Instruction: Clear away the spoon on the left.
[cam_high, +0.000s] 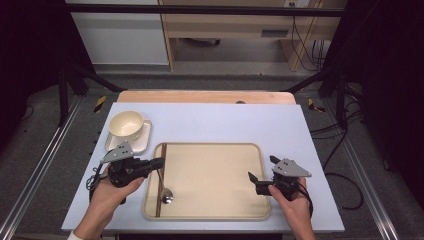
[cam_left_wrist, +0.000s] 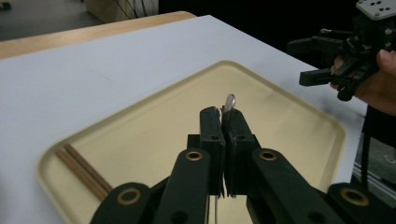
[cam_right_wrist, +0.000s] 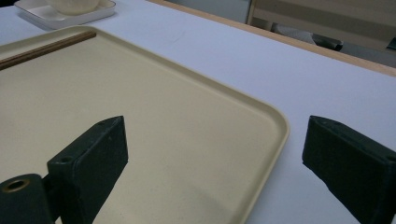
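- Right now my left claw (cam_high: 159, 162) is clamped shut on the handle of the spoon (cam_high: 164, 189), left of centre in the high view; the bowl end sits low on the tray (cam_high: 210, 210), just right of the chopsticks (cam_high: 161, 175) along the tray's left rim.
- In the left claw view the jaws meet at mid-frame with the handle's tip (cam_left_wrist: 229, 101) poking up just past them, so I judge I have it by the far end of the handle.
- The spoon looks like polished metal: stiff, light, not fragile, but thin and slick. I expect it could swivel between flat pads, since the bowl end carries most of the weight and hangs far from the grip.
- A hold nearer the middle of the handle, pads on the flat faces, would swing less, I think.
- I cannot tell whether the bowl rests on the tray or hangs just above it.
- My right claw (cam_high: 260, 175) hangs wide open at the right of the high view, empty; its own view shows the tray's corner (cam_right_wrist: 280, 128) between the spread jaws.
- The cup (cam_high: 126, 124) on its saucer (cam_high: 141, 143) stands upper left on the counter (cam_high: 225, 120), near the left claw, so a swinging spoon could knock it.
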